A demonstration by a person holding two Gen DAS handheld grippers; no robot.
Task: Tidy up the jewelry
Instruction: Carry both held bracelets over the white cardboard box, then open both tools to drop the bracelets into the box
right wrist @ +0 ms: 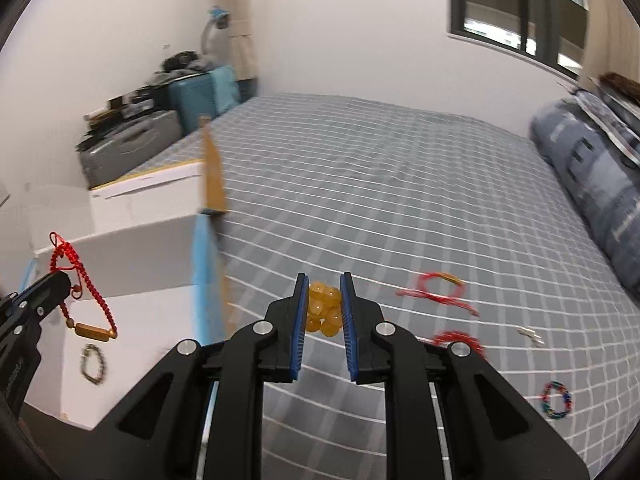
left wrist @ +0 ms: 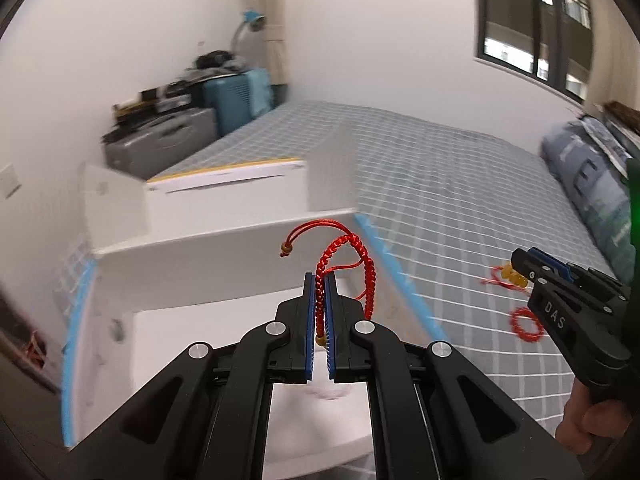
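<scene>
Jaws of the left gripper (left wrist: 320, 280) are pinched tight on a red braided bracelet (left wrist: 347, 260), held up over the open white box (left wrist: 224, 240). The right gripper (right wrist: 325, 280) squeezes yellow beads (right wrist: 324, 310) above the checked bed (right wrist: 380, 184). More bracelets (right wrist: 436, 292) lie on the bed to the right.

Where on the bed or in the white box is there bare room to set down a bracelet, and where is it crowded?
Free: the checked sheet between the box and the pillow, and the box floor beyond the dark bead bracelet. Crowded: the near right of the bed, with red bracelets and a multicoloured one.
</scene>
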